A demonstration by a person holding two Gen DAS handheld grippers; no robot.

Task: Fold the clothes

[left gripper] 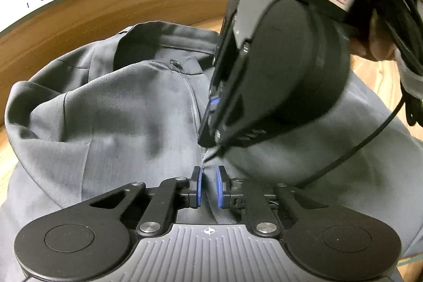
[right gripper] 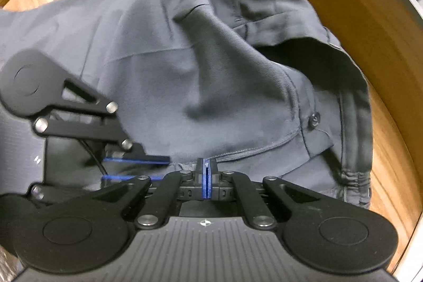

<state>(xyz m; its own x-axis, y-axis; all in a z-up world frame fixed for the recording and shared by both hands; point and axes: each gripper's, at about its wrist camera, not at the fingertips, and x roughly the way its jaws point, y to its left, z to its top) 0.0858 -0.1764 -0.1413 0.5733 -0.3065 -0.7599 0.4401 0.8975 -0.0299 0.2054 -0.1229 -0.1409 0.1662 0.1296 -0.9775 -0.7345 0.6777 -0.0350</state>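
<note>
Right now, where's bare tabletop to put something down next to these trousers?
Bare wood runs between the trousers and the table edge beyond the waistband, and at the far left corner in the right wrist view. The middle is crowded: both claws, left and right, pinch cloth near the fly.

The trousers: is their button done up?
No: the right wrist view shows the dark button lying bare on the open flap of the grey trousers, with no cloth fastened over it.
</note>
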